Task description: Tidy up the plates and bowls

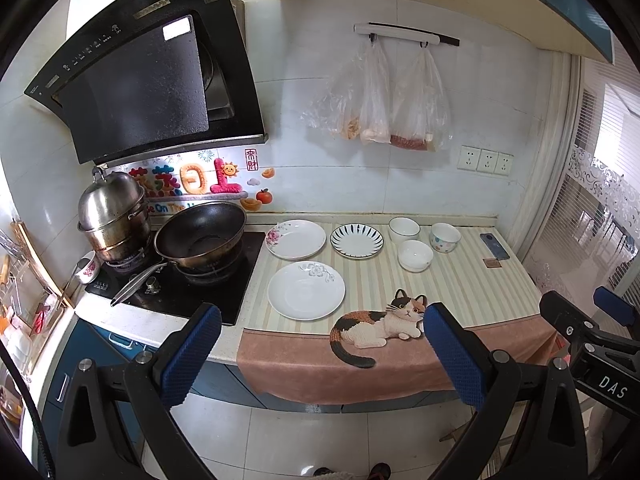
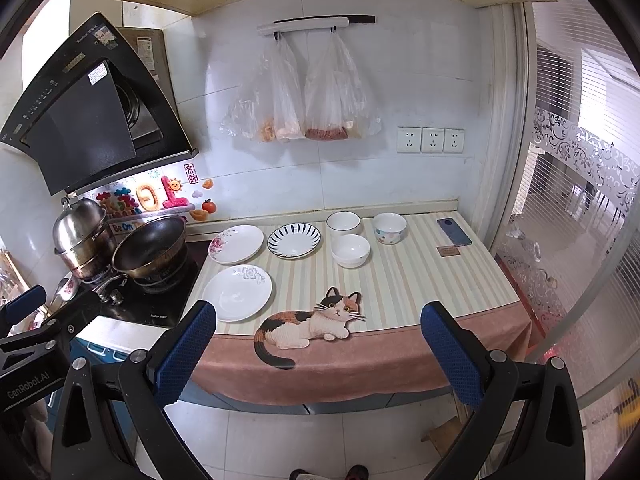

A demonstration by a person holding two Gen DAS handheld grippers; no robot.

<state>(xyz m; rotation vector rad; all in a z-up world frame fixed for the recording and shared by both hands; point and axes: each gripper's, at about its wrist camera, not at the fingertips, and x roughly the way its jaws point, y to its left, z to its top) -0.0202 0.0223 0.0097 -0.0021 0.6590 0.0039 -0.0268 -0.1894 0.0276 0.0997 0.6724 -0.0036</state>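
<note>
Three plates lie on the striped mat: a white plate with a grey flower nearest, a pink-flowered plate behind it, and a blue-striped plate to its right. Three bowls stand further right: a white dark-rimmed bowl, a plain white bowl and a dotted bowl. My left gripper is open and empty, held back from the counter's front edge. My right gripper is open and empty, likewise back from the edge.
A stove with a black wok and a steel steamer pot stands left of the plates. A phone and a small brown card lie at the mat's right end. Plastic bags hang on the wall. A glass door is at right.
</note>
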